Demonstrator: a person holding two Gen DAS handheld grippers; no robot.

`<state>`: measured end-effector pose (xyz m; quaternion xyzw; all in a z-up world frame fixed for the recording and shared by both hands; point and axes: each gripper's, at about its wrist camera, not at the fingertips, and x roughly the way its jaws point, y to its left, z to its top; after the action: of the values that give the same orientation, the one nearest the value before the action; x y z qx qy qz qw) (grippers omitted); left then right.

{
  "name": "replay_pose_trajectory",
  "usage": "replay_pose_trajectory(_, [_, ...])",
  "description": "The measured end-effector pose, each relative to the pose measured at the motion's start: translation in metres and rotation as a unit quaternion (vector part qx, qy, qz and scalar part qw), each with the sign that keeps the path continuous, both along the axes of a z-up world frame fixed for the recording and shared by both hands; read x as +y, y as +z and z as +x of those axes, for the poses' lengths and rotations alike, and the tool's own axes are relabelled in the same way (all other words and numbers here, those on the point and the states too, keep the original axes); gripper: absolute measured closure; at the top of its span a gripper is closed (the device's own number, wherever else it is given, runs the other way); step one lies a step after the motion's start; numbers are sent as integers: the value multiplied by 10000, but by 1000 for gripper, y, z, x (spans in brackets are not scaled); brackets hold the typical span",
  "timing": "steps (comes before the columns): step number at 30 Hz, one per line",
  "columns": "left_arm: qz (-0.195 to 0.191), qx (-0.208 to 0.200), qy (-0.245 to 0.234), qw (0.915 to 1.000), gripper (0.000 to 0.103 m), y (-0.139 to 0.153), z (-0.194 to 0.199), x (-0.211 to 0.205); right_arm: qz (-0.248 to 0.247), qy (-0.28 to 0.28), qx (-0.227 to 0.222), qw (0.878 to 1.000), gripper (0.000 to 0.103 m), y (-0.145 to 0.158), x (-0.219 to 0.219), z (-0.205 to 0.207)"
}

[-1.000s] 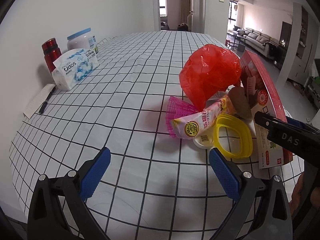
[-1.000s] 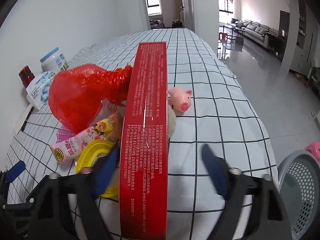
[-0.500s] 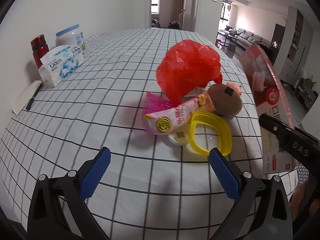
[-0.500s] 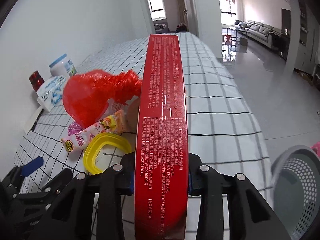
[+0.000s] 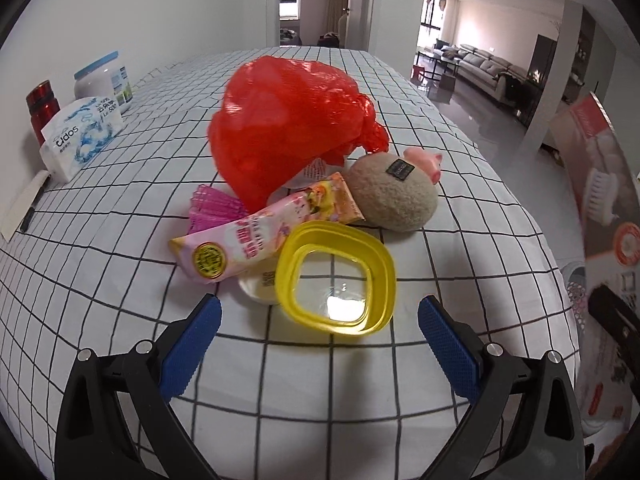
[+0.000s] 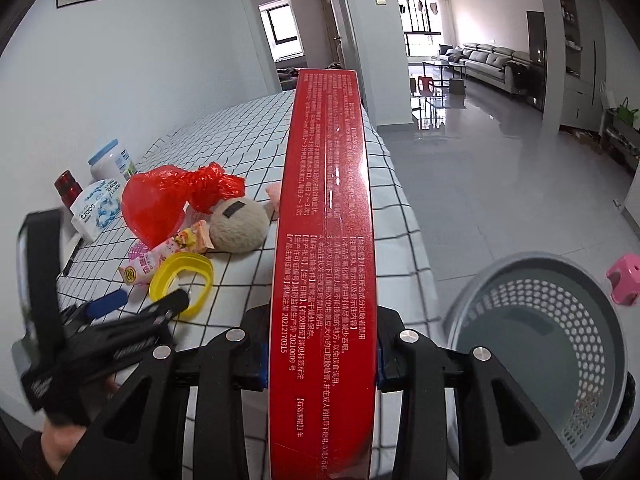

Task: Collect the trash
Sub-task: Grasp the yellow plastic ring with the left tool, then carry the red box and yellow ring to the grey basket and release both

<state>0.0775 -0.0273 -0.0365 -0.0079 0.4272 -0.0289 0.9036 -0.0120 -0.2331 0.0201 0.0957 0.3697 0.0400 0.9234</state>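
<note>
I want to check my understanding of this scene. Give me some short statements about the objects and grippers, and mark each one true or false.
1. The right gripper is shut on the red box. True.
2. The left gripper holds the yellow lid. False: its jaws are open and empty.
3. The grey basket stands on the table. False: it is on the floor beside it.
4. The red plastic bag lies on the table. True.

Both wrist views — table (image 5: pixel 120 320) shared
</note>
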Motion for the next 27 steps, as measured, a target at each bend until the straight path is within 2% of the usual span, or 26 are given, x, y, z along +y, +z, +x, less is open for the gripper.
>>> replay_pose_trajectory(11, [532, 138, 75, 9985, 7, -17, 15, -20, 205, 21, 113, 9997, 69, -9, -17, -7])
replay_pose_trajectory(12, [539, 152, 74, 9984, 9, -18, 16, -20, 215, 18, 122, 9997, 69, -10, -17, -6])
replay_pose_trajectory(16, [569, 92, 52, 9983, 32, -17, 15, -22, 264, -1, 164, 9995, 69, -13, -23, -4])
replay_pose_trajectory(20, [338, 69, -8, 9994, 34, -14, 11, -18, 293, -47, 191, 9994, 69, -16, -27, -4])
replay_pose_trajectory(27, [391, -114, -169, 9990, 34, 3, -11, -20, 400, -173, 136, 9990, 69, -16, -41, -13])
